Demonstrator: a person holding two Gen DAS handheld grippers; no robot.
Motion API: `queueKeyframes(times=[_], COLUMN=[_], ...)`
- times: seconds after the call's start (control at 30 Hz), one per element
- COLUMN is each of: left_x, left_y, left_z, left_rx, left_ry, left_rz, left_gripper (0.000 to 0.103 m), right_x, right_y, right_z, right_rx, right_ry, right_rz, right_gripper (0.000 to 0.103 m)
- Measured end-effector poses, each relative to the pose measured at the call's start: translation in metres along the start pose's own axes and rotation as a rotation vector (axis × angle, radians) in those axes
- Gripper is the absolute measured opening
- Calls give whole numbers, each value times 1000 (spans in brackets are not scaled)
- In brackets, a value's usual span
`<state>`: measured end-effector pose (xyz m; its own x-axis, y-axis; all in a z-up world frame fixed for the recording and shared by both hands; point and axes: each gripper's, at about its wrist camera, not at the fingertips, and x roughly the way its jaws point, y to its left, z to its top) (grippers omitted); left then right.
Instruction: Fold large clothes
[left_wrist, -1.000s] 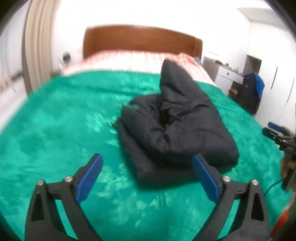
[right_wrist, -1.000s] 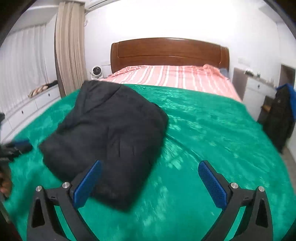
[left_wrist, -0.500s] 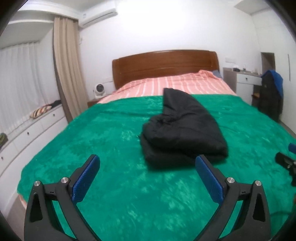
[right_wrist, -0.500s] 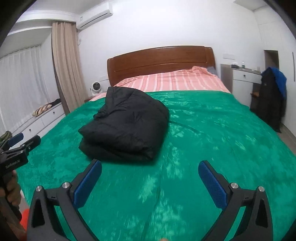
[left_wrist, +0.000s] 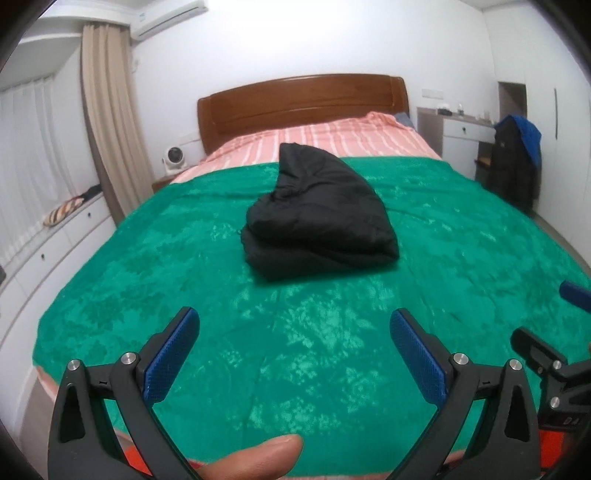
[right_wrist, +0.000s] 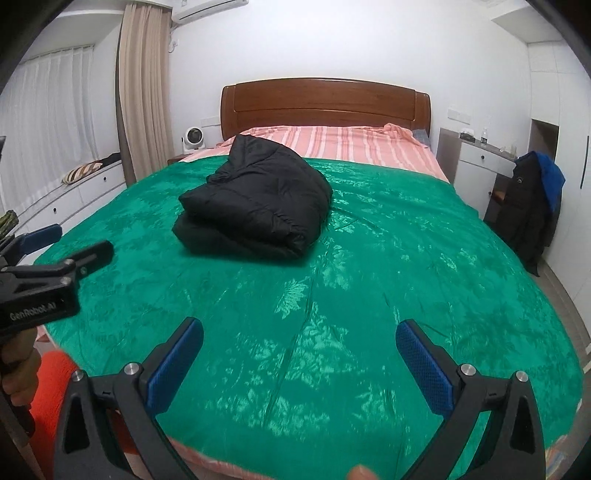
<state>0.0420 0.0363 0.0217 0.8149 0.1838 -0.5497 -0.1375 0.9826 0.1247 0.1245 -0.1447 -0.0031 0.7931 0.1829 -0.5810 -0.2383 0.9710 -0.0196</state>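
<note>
Here, in the left wrist view, we hold the left gripper (left_wrist: 291, 347) spread wide and empty at the bottom of the frame, well apart from the black jacket (left_wrist: 321, 218), which lies folded at centre on the green blanket (left_wrist: 147, 280) (apparently finished). In the right wrist view, the right gripper (right_wrist: 299, 354) is likewise released; the jacket (right_wrist: 255, 206) sits upper left, its underside hidden.

Jacket (left_wrist: 325, 218): black, plain. Blanket (left_wrist: 155, 280): green, leaf-like sheen pattern. Sheet (right_wrist: 354, 142): pink with white stripes. Headboard (right_wrist: 325, 101): brown wood. Left claw (left_wrist: 293, 354) and right claw (right_wrist: 299, 360): black frames, blue pads. Curtain (right_wrist: 142, 92): beige. Walls: white. Cushion (right_wrist: 82, 172): brown-white striped.
</note>
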Motion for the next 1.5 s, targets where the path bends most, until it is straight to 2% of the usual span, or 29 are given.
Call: queueKeyframes(times=[0.17,0.33,0.53,0.7,0.97,1.27,1.5], left_x=[-10,-21,-29,-34,-41,-20,-22], left_y=[8,23,27,21,1,-4,-4], left_z=[-18,-43,-52,-44,-40,-50,-49], left_rx=[0,5,38,20,56,61,64], left_ry=[6,0,-4,7,9,106,108], left_rz=[-10,26,46,-8,-75,-56,-43], left_gripper=[103,103,103,103,103,103,103], right_x=[-15,-43,-45,-43,-47,-33,-26], right_y=[6,11,14,17,18,19,17], right_z=[-9,-27,-38,-41,-35,-38,-32], right_rx=[-12,10,5,-10,12,5,-2], right_ry=[-7,-78,2,103,113,150,166], right_rz=[-26,1,52,-7,8,-5,-35], right_gripper=[103,103,103,103,103,103,103])
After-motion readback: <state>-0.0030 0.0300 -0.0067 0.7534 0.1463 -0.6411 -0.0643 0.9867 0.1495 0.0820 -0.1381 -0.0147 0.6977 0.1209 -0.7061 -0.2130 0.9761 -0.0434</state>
